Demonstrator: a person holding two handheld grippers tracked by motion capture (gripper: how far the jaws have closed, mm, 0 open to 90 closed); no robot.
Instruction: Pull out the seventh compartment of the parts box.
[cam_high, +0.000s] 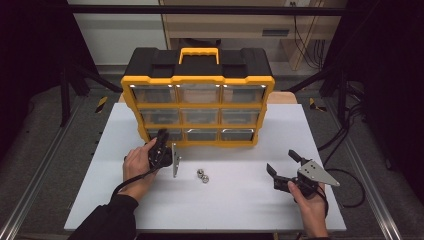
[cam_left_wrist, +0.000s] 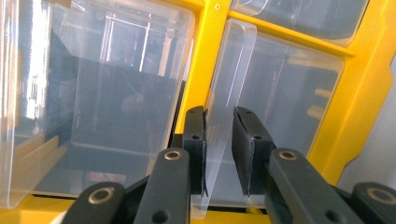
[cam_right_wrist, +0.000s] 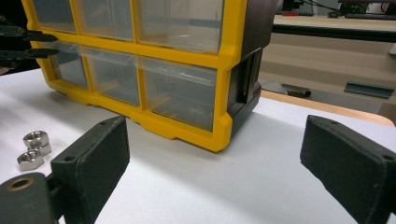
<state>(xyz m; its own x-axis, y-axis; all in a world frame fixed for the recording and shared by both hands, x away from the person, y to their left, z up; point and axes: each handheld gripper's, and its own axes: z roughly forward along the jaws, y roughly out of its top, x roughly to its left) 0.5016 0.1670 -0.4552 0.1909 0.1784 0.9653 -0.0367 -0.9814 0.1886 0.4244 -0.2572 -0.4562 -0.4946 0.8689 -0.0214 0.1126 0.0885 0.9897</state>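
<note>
The left tongs (cam_left_wrist: 219, 154) are set around the clear tab (cam_left_wrist: 229, 93) of the bottom-left drawer (cam_high: 159, 134), nearly closed on it. The right tongs (cam_high: 282, 163) are held wide open and empty, near right. The tab is judged thin, slippery and light; it should be gripped low.

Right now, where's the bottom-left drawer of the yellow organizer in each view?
High view: bottom-left drawer sits at the left end of the lowest row, just beyond the left gripper.
Left gripper view: its clear pull tab stands between the jaws, mid-frame.
Right gripper view: the drawer is at the far left edge, by the left gripper's jaw tips.
Shared landmark: the yellow frame.
</note>
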